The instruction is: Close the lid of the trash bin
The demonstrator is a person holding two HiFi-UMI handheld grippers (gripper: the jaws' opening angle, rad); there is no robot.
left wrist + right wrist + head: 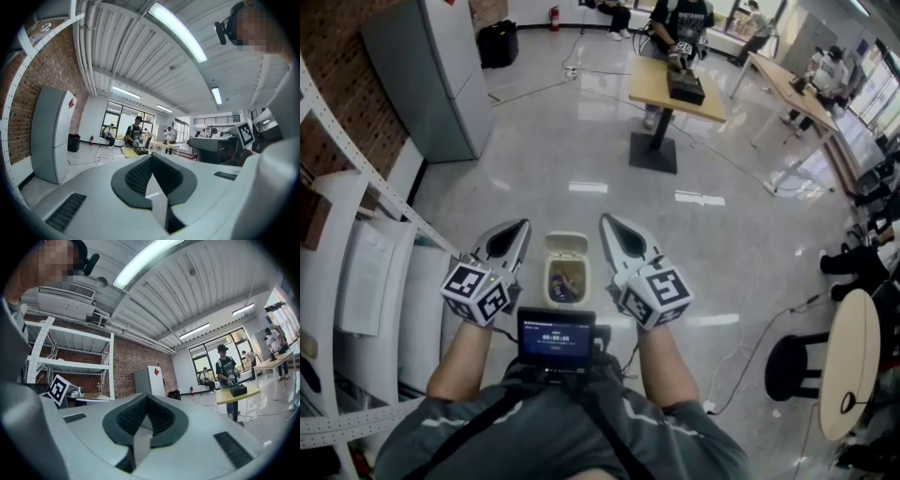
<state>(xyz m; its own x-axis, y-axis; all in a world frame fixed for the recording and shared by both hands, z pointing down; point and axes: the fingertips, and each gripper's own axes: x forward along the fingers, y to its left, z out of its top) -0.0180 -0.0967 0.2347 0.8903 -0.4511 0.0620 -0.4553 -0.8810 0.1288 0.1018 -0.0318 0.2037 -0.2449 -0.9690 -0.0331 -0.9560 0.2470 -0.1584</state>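
You held the left tool (522, 226) and the right tool (607, 222) up in front of you, each with its jaws pressed together on nothing. The trash bin (566, 246) stood on the floor (609, 150) below, between the two tools in the head view. Its top was open and rubbish showed inside.

Big open workshop sort of room. A shiny pale grey floor (581, 141) fills the middle of the head view. A red brick wall (337, 103) runs down the left, with white perforated metal shelving (356, 159) in front of it and a tall grey cabinet (427, 66) at upper left. There's a square wooden-topped table on a black pedestal (675, 89) at top centre and a round wooden table (848, 361) at the right edge. Long ceiling tube lights (178, 33) are on overhead, with tall dark-framed windows (115, 119) on the far wall.
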